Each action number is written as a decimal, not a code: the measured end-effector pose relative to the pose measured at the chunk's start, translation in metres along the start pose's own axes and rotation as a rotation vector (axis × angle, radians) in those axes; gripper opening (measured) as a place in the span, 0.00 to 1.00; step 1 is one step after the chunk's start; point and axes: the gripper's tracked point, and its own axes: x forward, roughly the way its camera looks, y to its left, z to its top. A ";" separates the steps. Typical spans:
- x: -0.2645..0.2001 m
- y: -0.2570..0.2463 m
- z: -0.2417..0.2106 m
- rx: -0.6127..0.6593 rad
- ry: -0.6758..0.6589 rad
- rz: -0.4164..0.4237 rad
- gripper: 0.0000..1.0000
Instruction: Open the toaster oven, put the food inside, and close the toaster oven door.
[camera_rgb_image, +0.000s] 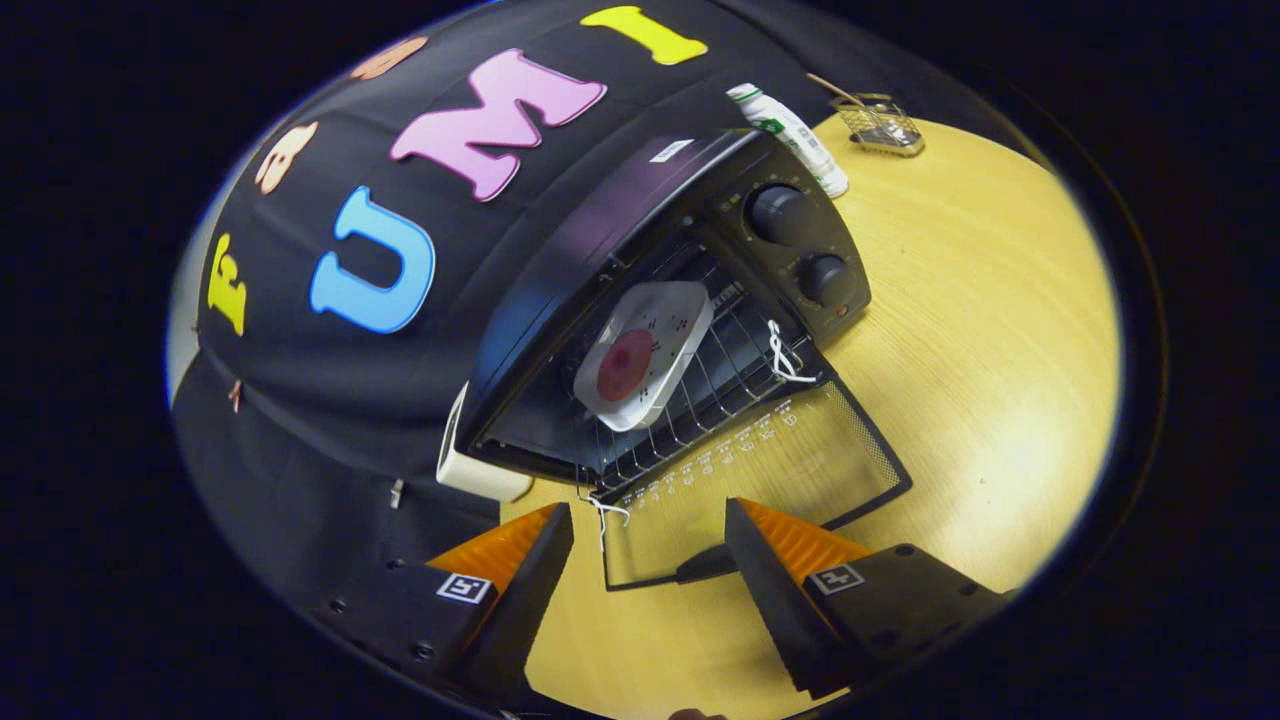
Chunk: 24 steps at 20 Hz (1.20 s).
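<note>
Black toaster oven (640, 230) sitting centre frame on yellow wooden counter (980, 330), glass door (760, 480) lying folded down flat. White square plate with round red food (645, 352) resting on wire rack (700, 400) inside. Hand-held gripper (650, 550) hovering lower centre, fingers spread apart, gripping nothing, door handle (705, 565) between them. White bottle (790, 135), wire basket (880, 125) standing upper right.

Black cloth wall (330, 400), wood table (980, 330)
</note>
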 end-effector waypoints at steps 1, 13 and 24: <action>-0.002 0.001 -0.003 -0.054 0.001 -0.009 0.98; -0.013 -0.033 -0.043 -0.652 0.052 -0.202 0.99; 0.012 -0.091 -0.090 -0.757 0.235 -0.409 1.00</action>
